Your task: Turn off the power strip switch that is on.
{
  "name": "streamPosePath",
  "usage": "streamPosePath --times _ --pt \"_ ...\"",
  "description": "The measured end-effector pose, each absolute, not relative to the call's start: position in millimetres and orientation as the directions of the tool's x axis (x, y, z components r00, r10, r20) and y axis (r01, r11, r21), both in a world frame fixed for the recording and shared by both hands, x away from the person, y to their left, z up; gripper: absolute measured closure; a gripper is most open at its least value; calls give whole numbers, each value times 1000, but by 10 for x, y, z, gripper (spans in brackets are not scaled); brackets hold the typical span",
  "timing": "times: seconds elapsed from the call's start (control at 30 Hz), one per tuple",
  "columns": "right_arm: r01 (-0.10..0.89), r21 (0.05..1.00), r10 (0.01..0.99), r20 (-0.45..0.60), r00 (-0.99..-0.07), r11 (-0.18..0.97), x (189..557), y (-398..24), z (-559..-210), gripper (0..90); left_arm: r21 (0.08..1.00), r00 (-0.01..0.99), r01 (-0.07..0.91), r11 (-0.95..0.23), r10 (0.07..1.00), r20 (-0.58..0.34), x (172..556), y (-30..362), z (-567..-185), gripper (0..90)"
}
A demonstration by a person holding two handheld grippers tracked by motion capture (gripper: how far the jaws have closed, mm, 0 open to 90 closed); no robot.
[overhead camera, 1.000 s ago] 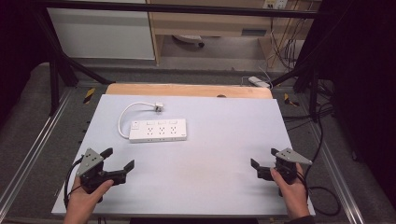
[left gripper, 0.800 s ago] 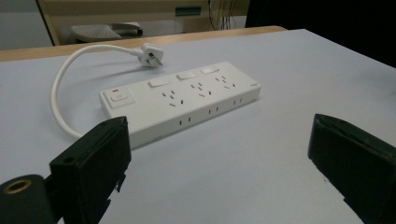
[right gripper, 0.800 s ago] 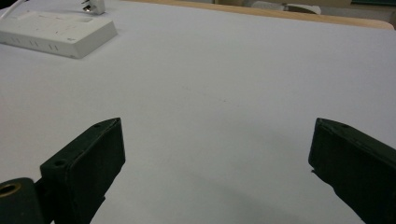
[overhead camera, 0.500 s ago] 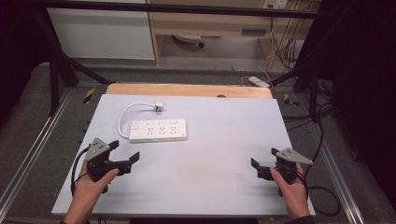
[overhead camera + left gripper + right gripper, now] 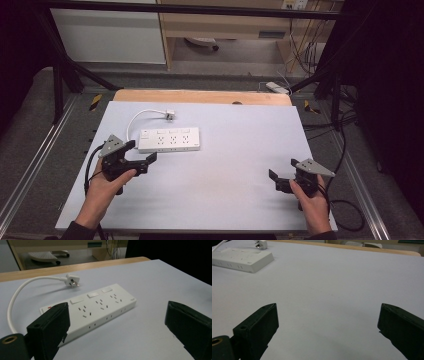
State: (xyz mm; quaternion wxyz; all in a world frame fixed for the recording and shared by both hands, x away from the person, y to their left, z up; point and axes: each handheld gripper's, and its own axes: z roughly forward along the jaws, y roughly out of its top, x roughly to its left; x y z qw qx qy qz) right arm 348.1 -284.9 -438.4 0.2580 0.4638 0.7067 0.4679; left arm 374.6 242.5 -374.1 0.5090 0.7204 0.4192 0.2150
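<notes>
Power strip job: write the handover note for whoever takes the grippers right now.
Left gripper: open, holding nothing, close to the near left end of the white plastic three-outlet power strip, not touching it.
Right gripper: open, holding nothing, at the near right of the pale blue-grey table top, far from the strip.
The strip lies flat, far left; its white cord loops to the unplugged white plug behind it.
Done: nothing gripped.
Left: probably grasp the strip or plug.

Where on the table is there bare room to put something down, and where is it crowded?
The widest bare patch lies between the power strip and the right gripper, out to the table's right edge. The near middle, between the left gripper and the right one, is bare too. The far left is crowded: strip, its cord, plug and left gripper.
</notes>
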Motion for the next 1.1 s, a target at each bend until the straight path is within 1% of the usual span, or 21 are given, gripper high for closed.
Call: streamPosePath --times 0.17,0.43,0.57,0.9,1.1 --pt "414 901 895 73 -440 130 3482 -2849 -4382 37 913 566 380 -146 818 -105 3881 2323 -3677 64" --pt "406 906 896 79 -437 118 3477 -2863 -4372 37 910 563 394 -131 817 -127 4117 2201 -3612 70" --pt "406 907 896 84 -436 112 3476 -2861 -4367 37 907 564 411 -88 806 -178 4216 2153 -3583 73" --pt "400 909 893 82 -443 115 3474 -2859 -4359 35 911 574 396 -113 805 -150 4420 1960 -3518 77" --pt "404 907 890 87 -447 115 3475 -2860 -4360 39 915 572 384 -124 810 -130 4536 1830 -3547 82"
